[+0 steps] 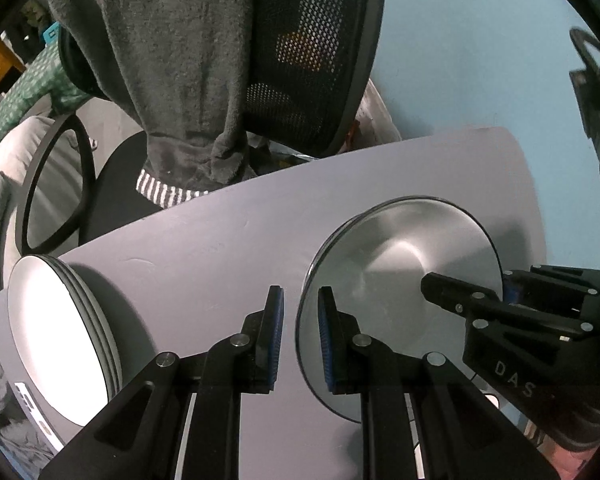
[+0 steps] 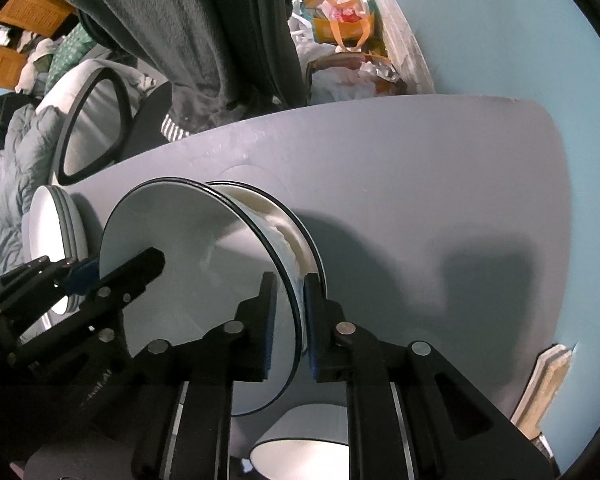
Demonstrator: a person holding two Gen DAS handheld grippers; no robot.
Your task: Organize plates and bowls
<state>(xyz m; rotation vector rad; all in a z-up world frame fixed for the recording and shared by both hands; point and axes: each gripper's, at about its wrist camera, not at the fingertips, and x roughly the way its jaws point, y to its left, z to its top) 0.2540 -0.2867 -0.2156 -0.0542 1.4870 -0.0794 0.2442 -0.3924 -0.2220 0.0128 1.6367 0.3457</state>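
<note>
- The left gripper (image 1: 300, 336) has its two blue pads close together. The dark edge of the round grey-white plate with a dark rim (image 1: 400, 248) sits in the thin gap between them. I cannot tell if the pads are squeezing it yet.
- The right gripper (image 2: 290, 320) is the same on the other side of the plate. Its pads are close, the edge is between them, and I cannot tell if it is squeezing.
- So the plate lies right between the two grippers, one on each side. Neither one is nearer. My guess is that both must lift together and keep it level.
- Just behind the plate is a white bowl with a dark rim (image 2: 268, 208). Another white bowl (image 2: 300, 448) is close to the right gripper.
- A stack of white plates (image 1: 56, 320) sits well apart, on the left gripper's side.
- All of it is on a smooth pale purple-grey table (image 1: 220, 232).
- Past the table is a black mesh chair (image 1: 312, 40) with a dark grey towel (image 1: 180, 60) on it, and a light blue wall (image 1: 480, 40).
</note>
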